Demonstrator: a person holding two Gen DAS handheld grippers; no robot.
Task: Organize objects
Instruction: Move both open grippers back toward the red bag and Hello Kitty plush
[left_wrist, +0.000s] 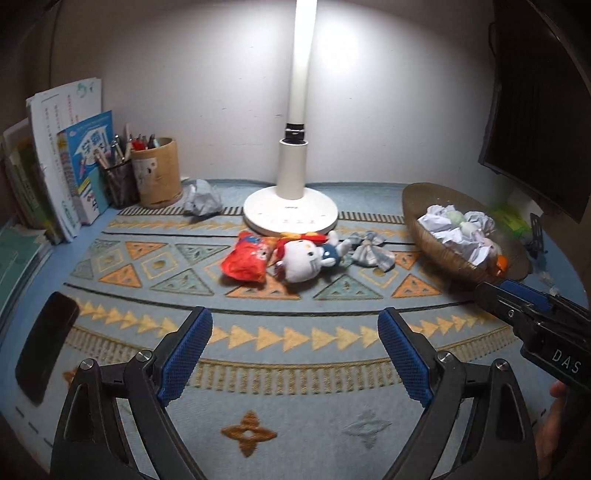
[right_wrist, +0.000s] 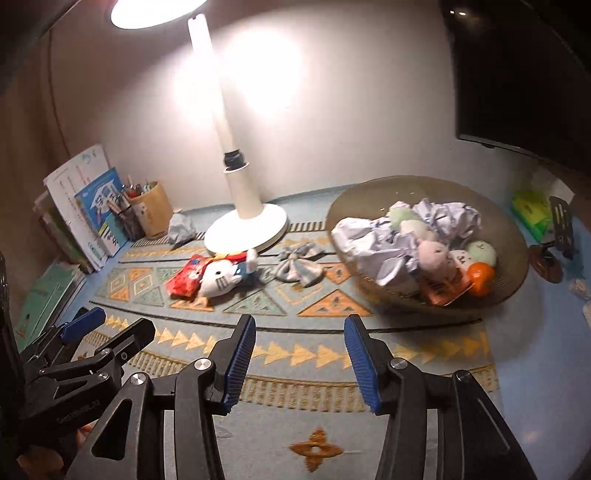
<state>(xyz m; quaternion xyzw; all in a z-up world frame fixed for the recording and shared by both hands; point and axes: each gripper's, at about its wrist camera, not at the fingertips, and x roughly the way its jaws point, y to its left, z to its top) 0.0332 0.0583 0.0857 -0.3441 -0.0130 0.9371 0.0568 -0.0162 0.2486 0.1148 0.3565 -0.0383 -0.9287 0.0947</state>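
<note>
A white plush cat (left_wrist: 306, 258) (right_wrist: 221, 278) lies on the patterned mat beside a red snack packet (left_wrist: 245, 260) (right_wrist: 184, 278) and a striped fabric bow (left_wrist: 371, 249) (right_wrist: 301, 264). A crumpled paper ball (left_wrist: 202, 197) (right_wrist: 181, 227) sits by the pen cup. A woven basket (left_wrist: 443, 254) (right_wrist: 509, 236) at the right holds crumpled paper, small plush toys and an orange item. My left gripper (left_wrist: 295, 347) (right_wrist: 105, 332) is open and empty, above the mat in front of the toys. My right gripper (right_wrist: 300, 360) (left_wrist: 491, 290) is open and empty, near the basket.
A white desk lamp (left_wrist: 291, 210) (right_wrist: 245, 229) stands behind the toys. Books (left_wrist: 66, 158), and pen cups (left_wrist: 157, 173) line the back left. A black phone (left_wrist: 46, 350) lies at the left. A dark monitor (left_wrist: 539, 110) hangs at the right, a green packet (right_wrist: 530, 210) below it.
</note>
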